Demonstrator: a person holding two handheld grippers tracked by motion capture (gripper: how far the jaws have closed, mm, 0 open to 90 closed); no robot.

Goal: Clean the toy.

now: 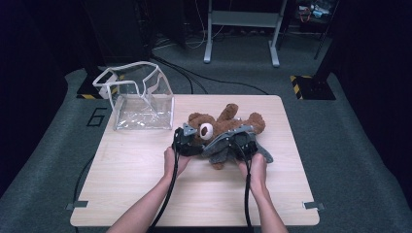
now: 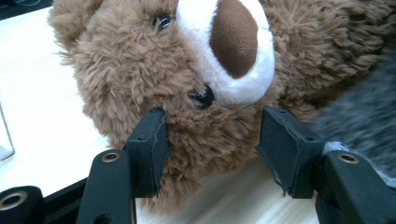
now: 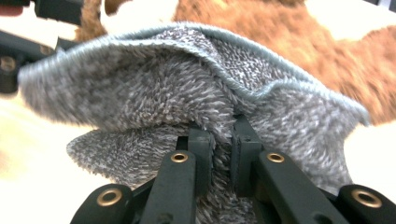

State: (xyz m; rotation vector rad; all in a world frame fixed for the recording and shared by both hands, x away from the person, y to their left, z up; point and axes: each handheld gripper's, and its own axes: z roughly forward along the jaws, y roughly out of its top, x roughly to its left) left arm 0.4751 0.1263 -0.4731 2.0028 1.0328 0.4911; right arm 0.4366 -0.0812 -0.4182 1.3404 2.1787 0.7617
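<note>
A brown teddy bear [image 1: 224, 122] lies in the middle of the wooden table [image 1: 145, 184]. A grey fleecy cloth [image 1: 221, 148] is draped over its lower body. My left gripper [image 1: 193, 139] has its jaws on either side of the bear's head [image 2: 140, 60], just below the white muzzle, and the pads [image 2: 152, 140] press into the fur. My right gripper [image 1: 239, 137] is shut on a fold of the grey cloth [image 3: 154, 88] and holds that edge lifted, with the bear's brown fur [image 3: 289, 28] behind it.
A clear plastic bag [image 1: 141, 97] with a white rim stands open at the table's back left corner. Cables trail from both grippers toward the near edge. A metal stand's legs [image 1: 243, 39] rest on the floor beyond the table.
</note>
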